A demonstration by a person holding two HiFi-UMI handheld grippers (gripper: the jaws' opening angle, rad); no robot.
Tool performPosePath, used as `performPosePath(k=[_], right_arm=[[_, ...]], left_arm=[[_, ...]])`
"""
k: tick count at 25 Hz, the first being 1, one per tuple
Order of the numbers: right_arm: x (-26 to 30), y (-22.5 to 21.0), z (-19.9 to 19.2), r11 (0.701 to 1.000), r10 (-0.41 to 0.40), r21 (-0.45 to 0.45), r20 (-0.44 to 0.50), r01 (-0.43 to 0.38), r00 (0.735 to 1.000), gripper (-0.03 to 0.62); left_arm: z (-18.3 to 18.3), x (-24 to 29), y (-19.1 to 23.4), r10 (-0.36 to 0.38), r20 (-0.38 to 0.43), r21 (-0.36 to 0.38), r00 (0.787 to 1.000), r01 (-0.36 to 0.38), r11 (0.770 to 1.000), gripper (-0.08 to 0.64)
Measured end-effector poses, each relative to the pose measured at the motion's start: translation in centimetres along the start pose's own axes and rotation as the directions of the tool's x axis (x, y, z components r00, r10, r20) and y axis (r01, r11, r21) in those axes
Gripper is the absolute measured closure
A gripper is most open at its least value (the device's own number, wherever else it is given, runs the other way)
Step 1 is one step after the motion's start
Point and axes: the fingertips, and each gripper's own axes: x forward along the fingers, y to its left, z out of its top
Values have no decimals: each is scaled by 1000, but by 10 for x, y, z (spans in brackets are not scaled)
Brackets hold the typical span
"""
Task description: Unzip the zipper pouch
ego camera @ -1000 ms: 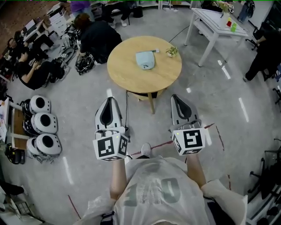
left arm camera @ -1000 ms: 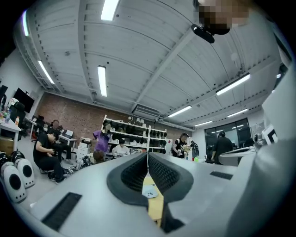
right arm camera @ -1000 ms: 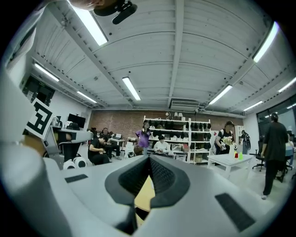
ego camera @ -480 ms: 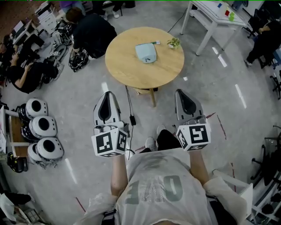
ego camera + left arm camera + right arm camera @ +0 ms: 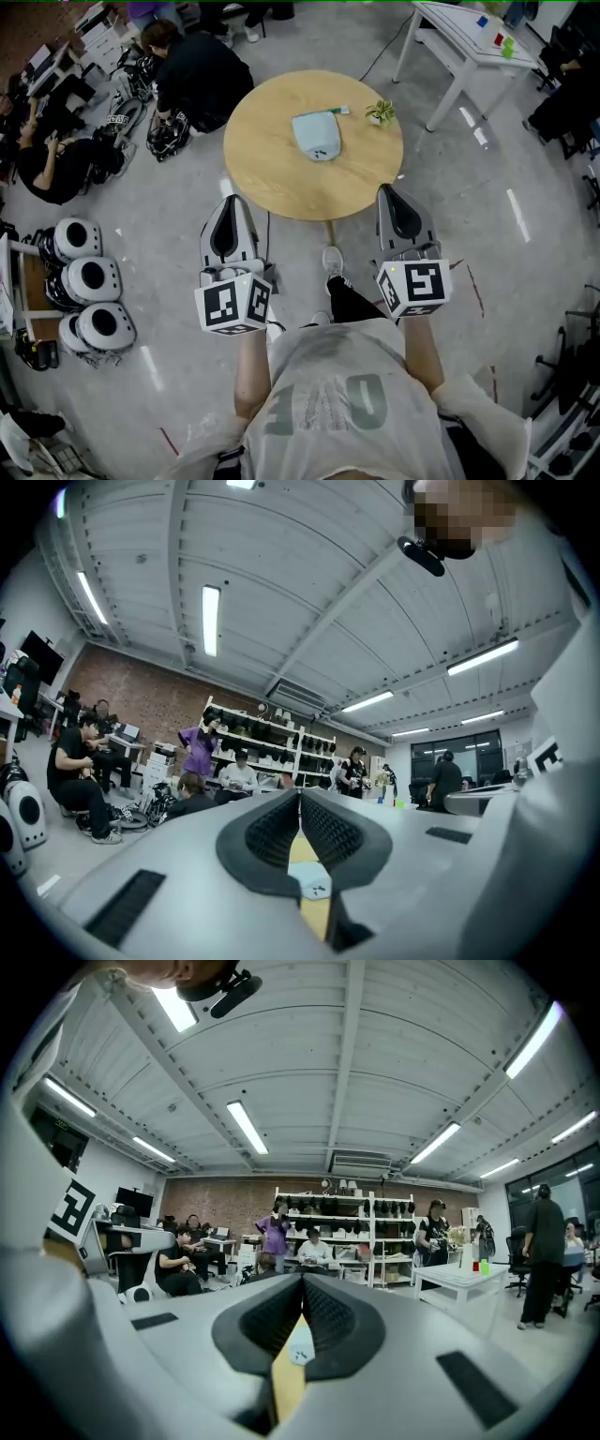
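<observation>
A pale blue zipper pouch [image 5: 316,135] lies flat on the round wooden table [image 5: 272,169] ahead of me in the head view. My left gripper [image 5: 230,208] is held short of the table's near left edge, jaws shut with nothing between them. To the right, my right gripper [image 5: 393,195] hovers by the table's near right edge, also shut and empty. Through the narrow slit of the left gripper [image 5: 300,803] I see a sliver of the pouch [image 5: 309,883] and table. The right gripper [image 5: 302,1288] view shows the same sliver of pouch [image 5: 299,1352].
A small potted plant [image 5: 380,112] stands on the table right of the pouch. Several people sit on the floor at the upper left [image 5: 197,70]. White round helmets [image 5: 89,281] lie at the left. A white table [image 5: 469,47] stands at the upper right.
I have stepped closer to the table; it now sits larger and nearer the grippers. Both grippers have stayed shut and level.
</observation>
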Motion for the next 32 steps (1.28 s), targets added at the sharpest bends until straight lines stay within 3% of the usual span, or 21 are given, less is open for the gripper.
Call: performPosePath(k=[10, 15, 32], right_arm=[[142, -63, 10, 998, 49, -42, -16, -50, 999, 563], [193, -81, 11, 994, 85, -70, -15, -86, 996, 563], [253, -92, 4, 996, 85, -6, -50, -85, 995, 563]], left_arm=[[3, 147, 5, 34, 7, -5, 999, -34, 999, 528], [3, 194, 0, 38, 4, -10, 999, -38, 999, 528], [-9, 269, 15, 34, -41, -47, 999, -36, 998, 528]])
